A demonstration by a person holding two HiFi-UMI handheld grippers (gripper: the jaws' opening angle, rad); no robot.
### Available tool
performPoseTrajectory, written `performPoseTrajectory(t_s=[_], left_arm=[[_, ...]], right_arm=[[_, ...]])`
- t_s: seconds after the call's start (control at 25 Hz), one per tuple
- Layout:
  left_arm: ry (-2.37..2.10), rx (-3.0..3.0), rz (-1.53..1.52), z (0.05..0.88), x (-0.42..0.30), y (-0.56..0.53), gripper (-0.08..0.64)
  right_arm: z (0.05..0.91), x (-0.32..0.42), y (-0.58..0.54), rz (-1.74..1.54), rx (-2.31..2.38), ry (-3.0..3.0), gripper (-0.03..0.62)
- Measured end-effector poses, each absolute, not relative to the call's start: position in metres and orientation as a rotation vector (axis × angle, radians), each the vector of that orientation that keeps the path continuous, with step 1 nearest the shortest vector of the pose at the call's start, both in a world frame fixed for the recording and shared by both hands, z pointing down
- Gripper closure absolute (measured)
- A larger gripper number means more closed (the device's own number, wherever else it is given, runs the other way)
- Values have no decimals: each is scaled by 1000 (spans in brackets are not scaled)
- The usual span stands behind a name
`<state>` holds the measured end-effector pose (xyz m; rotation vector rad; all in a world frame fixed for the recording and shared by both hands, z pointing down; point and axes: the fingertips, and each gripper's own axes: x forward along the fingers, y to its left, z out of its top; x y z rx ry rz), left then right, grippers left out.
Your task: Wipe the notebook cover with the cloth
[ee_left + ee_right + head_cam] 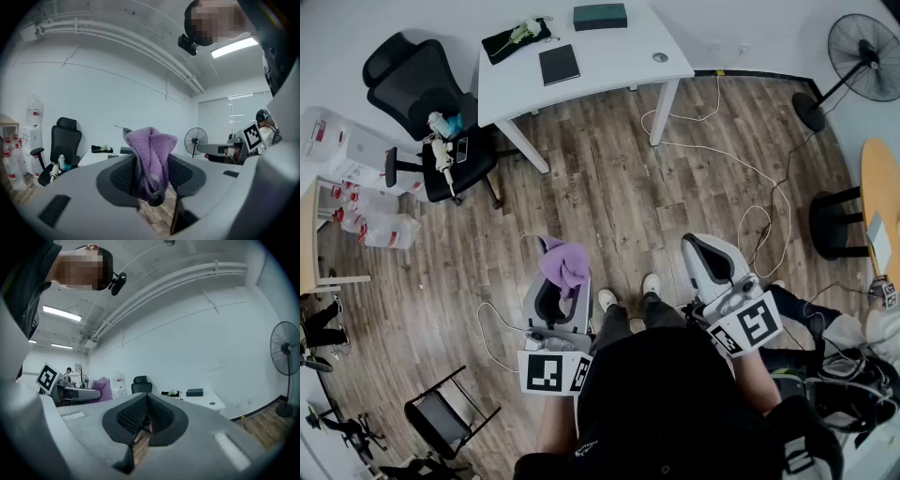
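— In a wood-floored office, a person stands with a gripper in each hand. What does the left gripper [562, 284] hold?

— A purple cloth [564, 264]. The left gripper view shows the jaws of the left gripper [150, 174] closed on the cloth [152, 154], which bunches upright above the pads.

— And the right gripper [705, 248]?

— Its own view shows the right gripper [147, 416] with jaws drawn together and nothing between them.

— Where is the notebook [560, 65]?

— Flat on the white table [614, 54] across the floor [609, 187], well apart from both grippers. Its dark cover faces up.

— What else is around it?

— A dark box [600, 16] lies at the table's far edge. A black office chair [422, 89] stands left of the table, and a fan [862, 47] stands at the far right.
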<state>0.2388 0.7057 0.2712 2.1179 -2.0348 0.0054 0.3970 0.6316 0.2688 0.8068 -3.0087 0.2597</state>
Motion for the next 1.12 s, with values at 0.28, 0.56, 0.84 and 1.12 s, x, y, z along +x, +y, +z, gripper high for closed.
performPoseTrajectory(t_s=[0.28, 0.56, 0.84, 1.12], left_arm=[[-2025, 2103, -12, 274, 202, 744, 383], [-2035, 2112, -11, 275, 171, 764, 383], [-2064, 2099, -7, 274, 144, 775, 383], [-2068, 2099, -23, 274, 128, 776, 383]], right_arm=[[265, 360, 674, 240, 805, -3015, 588], [263, 331, 692, 215, 827, -3017, 588], [260, 305, 697, 190, 849, -3016, 588], [258, 293, 693, 236, 871, -3034, 587]])
